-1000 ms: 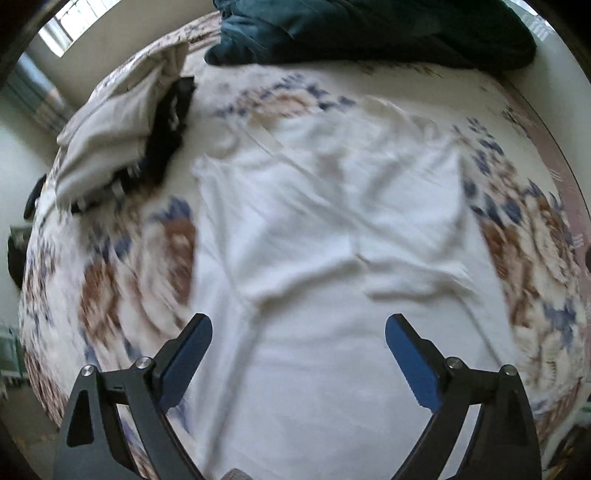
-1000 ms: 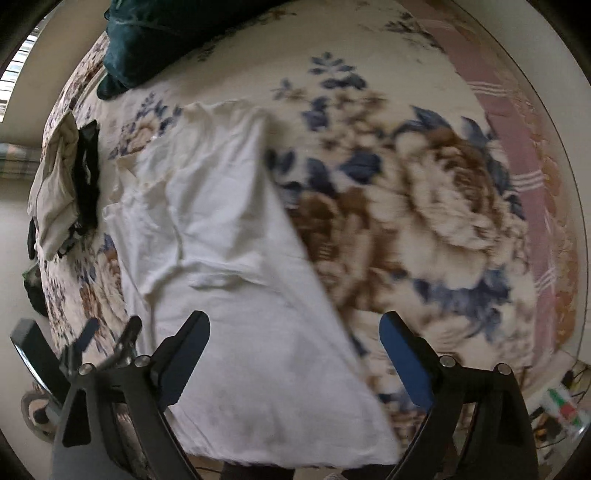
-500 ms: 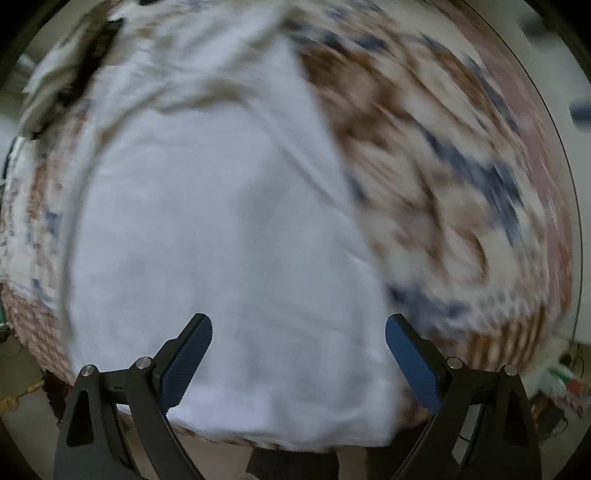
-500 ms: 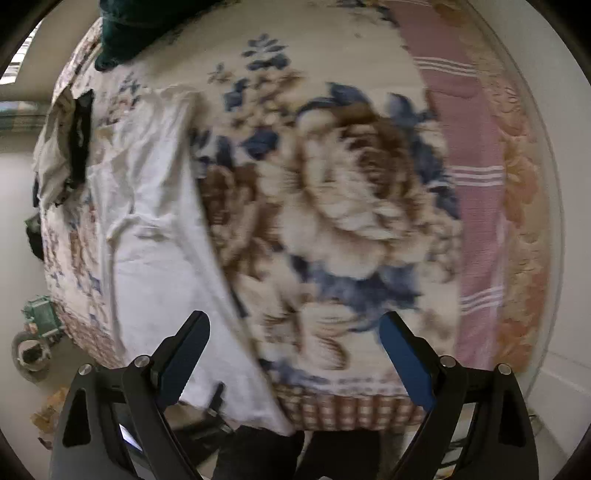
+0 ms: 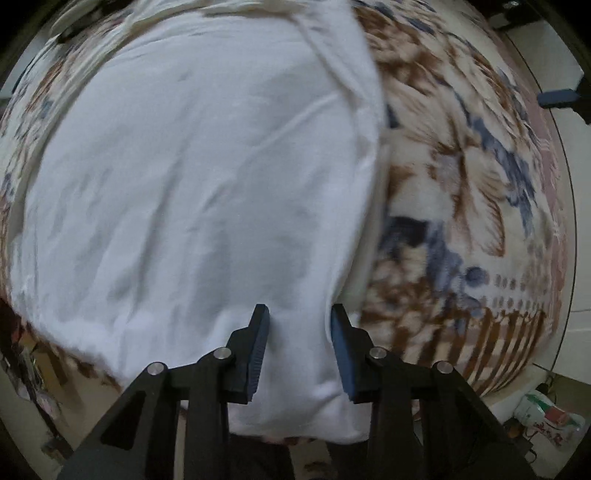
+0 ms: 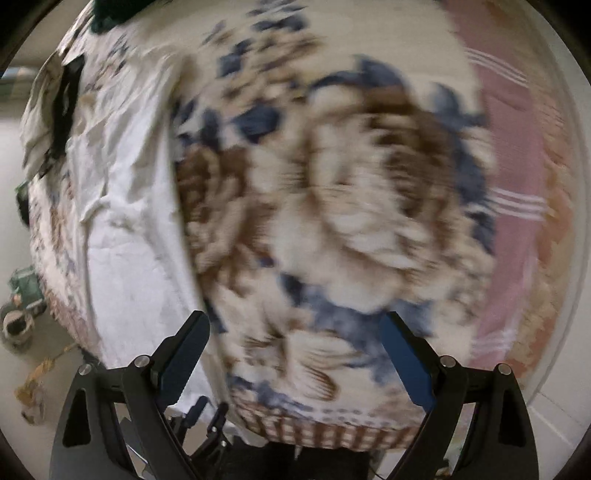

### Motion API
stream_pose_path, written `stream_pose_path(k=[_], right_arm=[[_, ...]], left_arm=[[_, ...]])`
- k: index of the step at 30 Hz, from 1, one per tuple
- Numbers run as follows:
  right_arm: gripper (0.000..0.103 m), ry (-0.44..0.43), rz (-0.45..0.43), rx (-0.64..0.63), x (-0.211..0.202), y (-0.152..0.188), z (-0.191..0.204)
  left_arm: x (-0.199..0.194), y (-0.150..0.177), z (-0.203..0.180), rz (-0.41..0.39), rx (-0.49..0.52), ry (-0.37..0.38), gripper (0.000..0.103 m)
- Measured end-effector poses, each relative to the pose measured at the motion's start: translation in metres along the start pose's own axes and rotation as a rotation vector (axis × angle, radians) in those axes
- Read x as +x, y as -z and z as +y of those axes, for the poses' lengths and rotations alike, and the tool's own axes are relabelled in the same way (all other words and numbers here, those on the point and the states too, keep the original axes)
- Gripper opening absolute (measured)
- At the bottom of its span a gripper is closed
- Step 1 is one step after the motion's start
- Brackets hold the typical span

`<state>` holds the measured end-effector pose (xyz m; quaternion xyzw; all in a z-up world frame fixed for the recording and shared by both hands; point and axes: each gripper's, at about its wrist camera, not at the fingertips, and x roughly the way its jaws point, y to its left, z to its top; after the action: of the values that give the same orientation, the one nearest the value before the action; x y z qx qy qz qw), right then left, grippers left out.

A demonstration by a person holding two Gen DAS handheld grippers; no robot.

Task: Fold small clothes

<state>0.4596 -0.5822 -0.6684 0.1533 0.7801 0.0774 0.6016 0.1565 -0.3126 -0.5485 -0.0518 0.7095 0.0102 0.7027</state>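
Note:
A white garment (image 5: 192,177) lies spread flat on the floral blanket (image 5: 461,184), reaching the bed's near edge. My left gripper (image 5: 297,321) points straight down over the garment's near right corner. Its jaws are closing, with the white cloth between the pads and a gap still showing. In the right wrist view the same garment (image 6: 125,221) lies to the left. My right gripper (image 6: 295,325) stands open over bare floral blanket (image 6: 351,184) near the bed's front edge, with nothing between its fingers.
A beige and black pile of clothes (image 6: 48,110) sits at the far left of the bed, and dark green bedding (image 6: 107,14) at the far end. A pink striped band (image 6: 517,166) runs along the right. The floor holds a bag (image 5: 550,417) and a green object (image 6: 26,288).
My left gripper has swung from the garment's middle to its near right corner, dropped lower, and narrowed its jaws around the cloth. My right gripper has moved right, off the garment, still open.

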Motion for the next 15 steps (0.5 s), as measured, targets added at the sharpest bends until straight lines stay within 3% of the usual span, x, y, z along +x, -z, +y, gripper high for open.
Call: stream_pose_path(k=[5, 9, 12, 14, 15], right_arm=[[0.095, -0.045, 0.014, -0.079, 0.024, -0.03, 0.047], [0.095, -0.082, -0.024, -0.123, 0.033, -0.07, 0.076], [0.095, -0.123, -0.071, -0.142, 0.036, -0.105, 0.092], [0.095, -0.156, -0.091, -0.154, 0.041, -0.13, 0.103], [0.095, -0.162, -0.094, -0.16, 0.043, -0.139, 0.106]], left_arm=[[0.007, 0.009, 0.029, 0.033, -0.052, -0.033, 0.033], [0.015, 0.013, 0.041, 0.054, -0.087, -0.047, 0.033], [-0.006, 0.021, 0.042, -0.019, -0.089, -0.014, 0.033], [-0.022, 0.022, 0.024, -0.071, -0.033, 0.023, 0.037], [-0.022, 0.022, 0.012, -0.071, 0.003, 0.027, 0.048]])
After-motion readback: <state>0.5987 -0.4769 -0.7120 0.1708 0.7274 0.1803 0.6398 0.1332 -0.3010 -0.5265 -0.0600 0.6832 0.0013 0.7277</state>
